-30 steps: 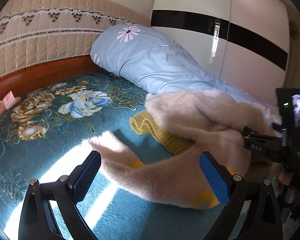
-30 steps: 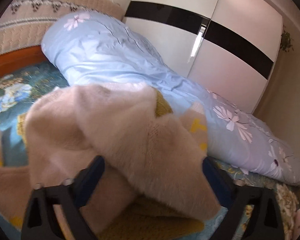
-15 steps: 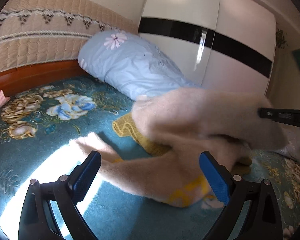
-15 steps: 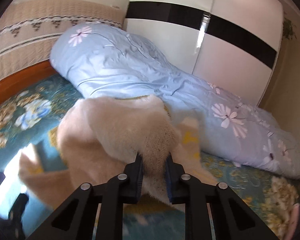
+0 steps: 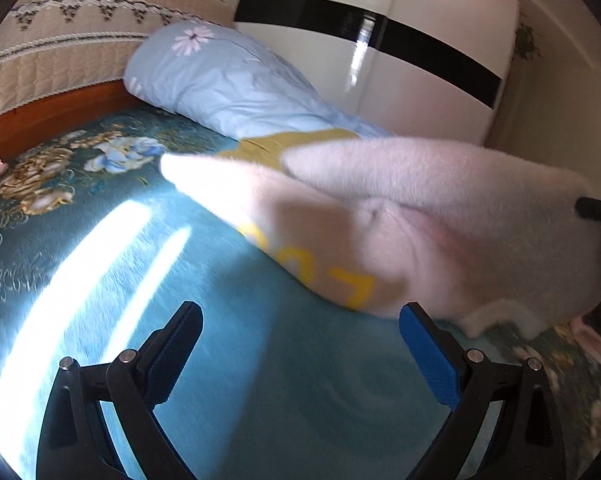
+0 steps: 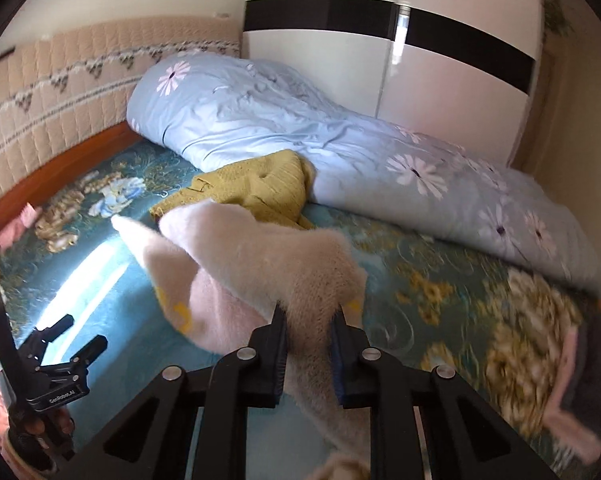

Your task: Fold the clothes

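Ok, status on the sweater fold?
Right gripper shut on sweater, lifting it. Left gripper open, empty, over the bedspread. Duvet behind, not blocking.

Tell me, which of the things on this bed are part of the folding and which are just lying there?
Part of the job:
- fluffy cream sweater, pinched and lifted by the right gripper
- left gripper, jaws wide apart, holding nothing

Just lying about:
- mustard knit garment, possibly next
- rolled blue floral duvet
- pink cloth by the wooden bed frame
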A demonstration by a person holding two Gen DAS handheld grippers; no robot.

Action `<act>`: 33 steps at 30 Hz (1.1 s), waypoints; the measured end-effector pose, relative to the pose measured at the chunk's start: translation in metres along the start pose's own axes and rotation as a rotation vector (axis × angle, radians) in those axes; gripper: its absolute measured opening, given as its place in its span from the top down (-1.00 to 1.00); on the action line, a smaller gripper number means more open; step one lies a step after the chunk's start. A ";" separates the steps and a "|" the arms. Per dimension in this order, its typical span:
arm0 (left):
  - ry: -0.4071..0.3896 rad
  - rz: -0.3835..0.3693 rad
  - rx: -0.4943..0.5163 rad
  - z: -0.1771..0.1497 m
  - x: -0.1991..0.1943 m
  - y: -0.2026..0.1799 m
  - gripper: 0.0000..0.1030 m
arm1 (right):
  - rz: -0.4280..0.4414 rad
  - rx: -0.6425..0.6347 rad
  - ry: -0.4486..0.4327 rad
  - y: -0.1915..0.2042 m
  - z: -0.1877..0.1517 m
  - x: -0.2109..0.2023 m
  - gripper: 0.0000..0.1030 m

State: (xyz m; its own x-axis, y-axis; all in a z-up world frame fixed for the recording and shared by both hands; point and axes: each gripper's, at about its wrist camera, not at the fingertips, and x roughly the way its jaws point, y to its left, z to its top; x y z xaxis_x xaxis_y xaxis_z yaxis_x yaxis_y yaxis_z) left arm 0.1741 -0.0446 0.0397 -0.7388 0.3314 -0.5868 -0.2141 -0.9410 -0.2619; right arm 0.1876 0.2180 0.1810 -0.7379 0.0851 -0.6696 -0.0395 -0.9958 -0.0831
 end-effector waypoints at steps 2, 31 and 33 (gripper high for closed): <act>0.012 -0.017 0.027 -0.004 -0.012 -0.011 -0.92 | 0.008 0.032 -0.005 -0.012 -0.014 -0.022 0.62; 0.251 -0.189 -0.071 -0.043 0.008 -0.070 -1.00 | -0.104 0.427 0.185 -0.170 -0.174 0.018 0.59; 0.281 -0.188 -0.076 -0.042 0.014 -0.069 -1.00 | -0.085 0.422 0.165 -0.168 -0.175 0.010 0.51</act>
State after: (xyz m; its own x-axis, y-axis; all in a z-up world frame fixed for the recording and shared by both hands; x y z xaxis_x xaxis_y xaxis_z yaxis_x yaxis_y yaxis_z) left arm 0.2053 0.0277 0.0172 -0.4834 0.5146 -0.7081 -0.2740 -0.8573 -0.4359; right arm 0.3046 0.3922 0.0595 -0.6041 0.1375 -0.7850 -0.3914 -0.9092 0.1420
